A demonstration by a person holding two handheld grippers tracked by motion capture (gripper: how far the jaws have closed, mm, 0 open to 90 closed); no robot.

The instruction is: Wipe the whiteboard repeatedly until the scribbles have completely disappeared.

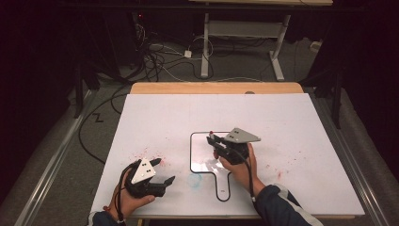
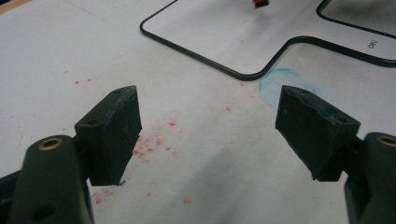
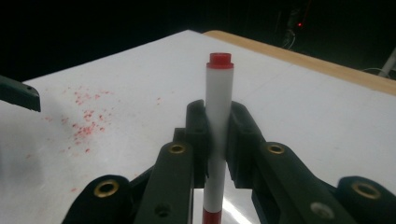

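A white marker (image 3: 218, 93) with a red end stands upright between the jaws of my right gripper (image 3: 218, 126), which is shut on it. In the high view that right gripper (image 1: 214, 139) hovers over a small black-rimmed whiteboard (image 1: 200, 149) with a handle, lying on the big white sheet. The marker's red end (image 1: 211, 132) points away from the person. My left gripper (image 1: 162, 170) rests near the front left of the sheet. Its jaws stand wide apart in the left gripper view, left gripper (image 2: 210, 126), with nothing between them. The small whiteboard's rim (image 2: 243, 74) lies just beyond.
Red specks (image 2: 154, 142) dot the sheet around the left gripper, and a blue smudge (image 2: 280, 79) sits by the board's corner. The wooden table edge (image 1: 216, 88) runs along the far side. Beyond it are cables and desk legs (image 1: 205, 47) on the floor.
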